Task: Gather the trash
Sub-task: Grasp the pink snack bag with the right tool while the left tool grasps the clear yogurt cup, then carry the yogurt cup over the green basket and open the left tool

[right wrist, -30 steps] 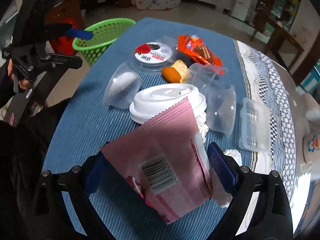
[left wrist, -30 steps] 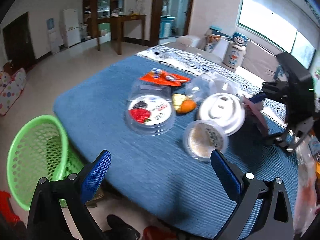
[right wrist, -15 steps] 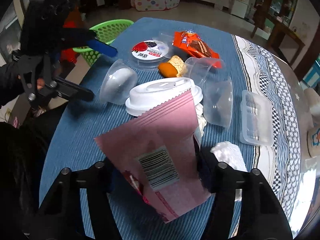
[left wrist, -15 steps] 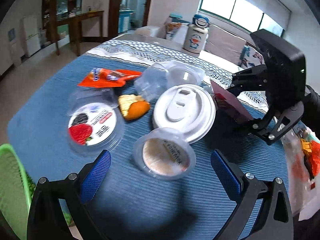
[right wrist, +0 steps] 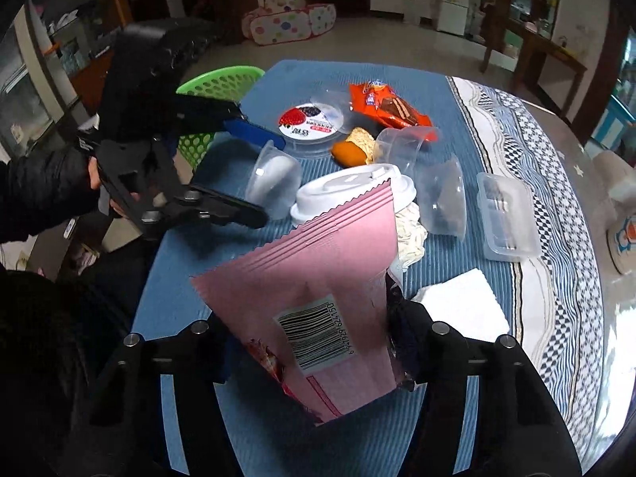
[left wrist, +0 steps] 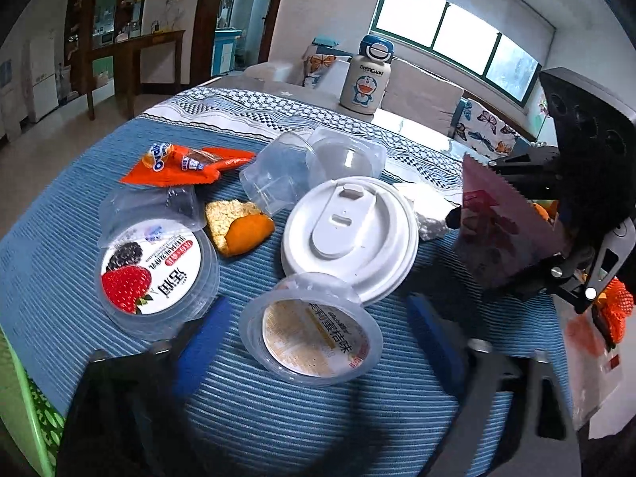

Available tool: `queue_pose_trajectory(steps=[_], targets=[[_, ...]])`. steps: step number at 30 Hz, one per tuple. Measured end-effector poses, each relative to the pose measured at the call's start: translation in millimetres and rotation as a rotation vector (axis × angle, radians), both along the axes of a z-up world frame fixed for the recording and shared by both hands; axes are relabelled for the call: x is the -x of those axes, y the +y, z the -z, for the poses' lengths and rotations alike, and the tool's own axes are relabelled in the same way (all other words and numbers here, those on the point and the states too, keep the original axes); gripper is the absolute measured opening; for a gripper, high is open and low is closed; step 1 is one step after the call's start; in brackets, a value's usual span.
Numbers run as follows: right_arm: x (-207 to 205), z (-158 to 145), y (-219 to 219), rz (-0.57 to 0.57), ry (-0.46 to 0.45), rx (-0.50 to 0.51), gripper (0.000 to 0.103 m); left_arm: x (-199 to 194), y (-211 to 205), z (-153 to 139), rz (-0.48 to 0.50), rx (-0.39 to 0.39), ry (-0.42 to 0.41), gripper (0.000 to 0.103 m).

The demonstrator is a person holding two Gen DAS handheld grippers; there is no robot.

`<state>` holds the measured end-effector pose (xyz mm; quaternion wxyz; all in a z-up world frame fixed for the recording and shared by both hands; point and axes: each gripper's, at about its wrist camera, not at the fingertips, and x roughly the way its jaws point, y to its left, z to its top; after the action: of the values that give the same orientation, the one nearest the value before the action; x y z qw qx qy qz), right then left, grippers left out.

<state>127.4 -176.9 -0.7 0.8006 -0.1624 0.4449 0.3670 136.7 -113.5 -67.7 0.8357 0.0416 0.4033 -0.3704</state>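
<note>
My right gripper (right wrist: pixel 314 353) is shut on a pink snack bag (right wrist: pixel 314 298) and holds it above the blue tablecloth; the bag also shows in the left wrist view (left wrist: pixel 501 230). My left gripper (left wrist: pixel 318 342) is open, its blue pads either side of a clear pudding cup (left wrist: pixel 314 330) lying on its side; it also shows in the right wrist view (right wrist: pixel 258 177). Near it lie a white lid (left wrist: pixel 349 234), a strawberry yogurt lid (left wrist: pixel 151 266), an orange peel piece (left wrist: pixel 242 230) and an orange wrapper (left wrist: pixel 187 163).
A green basket (right wrist: pixel 214 87) stands beside the table's left edge. Clear plastic cups (left wrist: pixel 314 163), a clear box (right wrist: pixel 507 214), a white napkin (right wrist: pixel 465 306) and crumpled tissue (right wrist: pixel 411 230) lie on the cloth. A Doraemon bottle (left wrist: pixel 367 75) stands at the far edge.
My left gripper moved forward from the basket side over the table, its pads now flanking the pudding cup. My right gripper closed on the pink bag and lifted it slightly.
</note>
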Motion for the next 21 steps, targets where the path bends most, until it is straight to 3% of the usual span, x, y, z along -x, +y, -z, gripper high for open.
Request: queue_pose_trajectory(steps=[4, 13, 21], targets=[[6, -3, 1, 0.047, 0.002, -0.015, 0.06, 1, 6, 4, -0.014, 0.022, 0.013, 0.067], [11, -18, 17, 0.108, -0.014, -0.047, 0.06, 19, 40, -13, -0.112, 0.066, -0.009, 0.066], [6, -31, 64, 0.102, -0.042, -0.082, 0.06, 40, 110, -52, -0.284, 0.051, -0.106, 0.066]])
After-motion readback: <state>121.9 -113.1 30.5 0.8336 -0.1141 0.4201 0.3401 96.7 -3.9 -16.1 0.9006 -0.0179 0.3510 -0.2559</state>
